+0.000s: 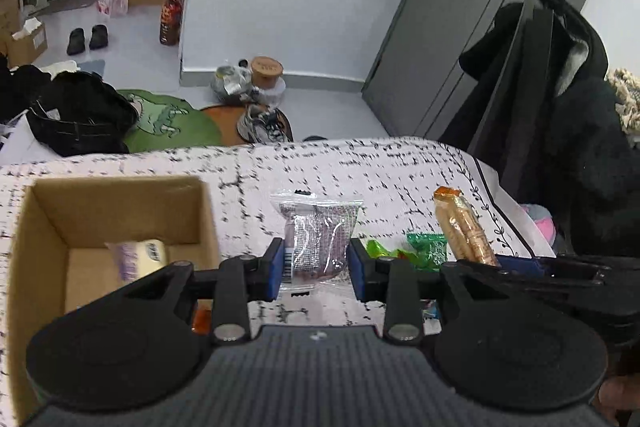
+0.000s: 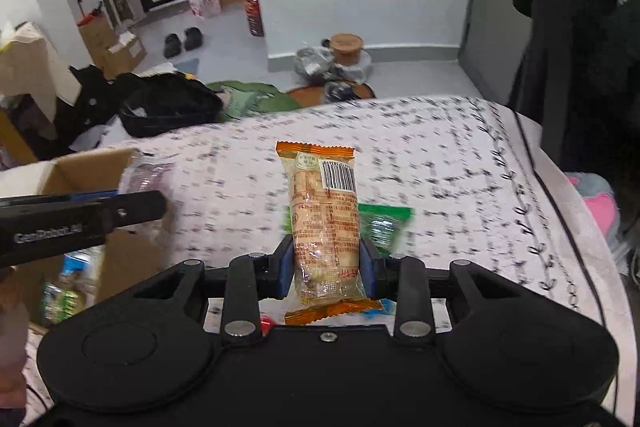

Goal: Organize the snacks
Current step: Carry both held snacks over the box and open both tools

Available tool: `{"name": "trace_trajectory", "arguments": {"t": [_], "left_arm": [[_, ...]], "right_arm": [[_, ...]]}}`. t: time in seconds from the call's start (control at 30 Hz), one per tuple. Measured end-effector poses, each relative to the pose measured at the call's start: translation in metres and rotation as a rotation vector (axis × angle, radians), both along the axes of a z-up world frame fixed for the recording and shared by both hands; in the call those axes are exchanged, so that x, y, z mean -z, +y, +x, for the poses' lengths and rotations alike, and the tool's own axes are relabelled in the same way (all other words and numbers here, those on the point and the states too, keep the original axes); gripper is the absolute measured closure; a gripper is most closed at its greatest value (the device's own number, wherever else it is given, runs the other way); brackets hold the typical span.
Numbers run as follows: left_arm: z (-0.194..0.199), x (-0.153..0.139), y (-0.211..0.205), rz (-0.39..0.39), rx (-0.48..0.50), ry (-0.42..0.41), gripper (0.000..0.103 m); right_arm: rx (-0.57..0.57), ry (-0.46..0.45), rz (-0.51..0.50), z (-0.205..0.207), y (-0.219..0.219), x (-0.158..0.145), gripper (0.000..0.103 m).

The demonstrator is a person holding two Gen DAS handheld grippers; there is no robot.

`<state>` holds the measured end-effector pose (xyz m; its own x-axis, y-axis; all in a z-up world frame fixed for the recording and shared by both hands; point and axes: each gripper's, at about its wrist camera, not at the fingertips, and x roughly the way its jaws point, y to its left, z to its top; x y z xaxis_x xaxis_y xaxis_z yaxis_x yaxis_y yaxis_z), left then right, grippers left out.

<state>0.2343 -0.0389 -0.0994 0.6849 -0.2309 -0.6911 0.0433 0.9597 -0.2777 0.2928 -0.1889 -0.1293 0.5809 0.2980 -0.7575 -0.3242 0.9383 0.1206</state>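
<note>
My left gripper [image 1: 316, 259] is shut on a clear packet with a purple snack [image 1: 318, 239], held above the patterned cloth just right of an open cardboard box [image 1: 44, 227]. A pale yellow packet [image 1: 140, 257] lies inside the box. My right gripper [image 2: 326, 263] is shut on an orange-ended biscuit packet [image 2: 324, 219], held upright above the cloth; it also shows in the left wrist view [image 1: 464, 227]. Green packets [image 1: 424, 249] lie on the cloth between the grippers, one also in the right wrist view [image 2: 386, 223]. The left gripper's arm [image 2: 80, 219] reaches over the box [image 2: 80, 167].
The table is covered by a white cloth with black marks [image 2: 420, 155]. Beyond its far edge the floor holds a black bag [image 1: 80, 115], a green mat [image 1: 168, 123], shoes [image 1: 262, 125] and jars [image 1: 266, 71]. Dark coats [image 1: 560, 131] hang at the right.
</note>
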Motion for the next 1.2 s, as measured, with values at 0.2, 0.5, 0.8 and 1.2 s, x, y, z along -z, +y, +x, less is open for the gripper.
{"name": "trace_trajectory", "arguments": {"t": [0.2, 0.5, 0.8, 1.2], "left_arm": [[-0.015, -0.006, 0.025, -0.016, -0.02, -0.012, 0.071], [-0.033, -0.011, 0.068, -0.028, -0.084, -0.035, 0.071], [-0.038, 0.001, 0.115, -0.021, -0.18, -0.018, 0.07], [-0.039, 0.014, 0.15, -0.024, -0.259, 0.019, 0.067]], "right_arm": [[-0.021, -0.026, 0.058, -0.014, 0.024, -0.011, 0.071], [-0.027, -0.027, 0.084, -0.018, 0.051, -0.01, 0.071], [-0.067, -0.027, 0.123, -0.028, 0.084, -0.013, 0.071], [-0.116, -0.012, 0.143, -0.029, 0.12, -0.007, 0.071]]}}
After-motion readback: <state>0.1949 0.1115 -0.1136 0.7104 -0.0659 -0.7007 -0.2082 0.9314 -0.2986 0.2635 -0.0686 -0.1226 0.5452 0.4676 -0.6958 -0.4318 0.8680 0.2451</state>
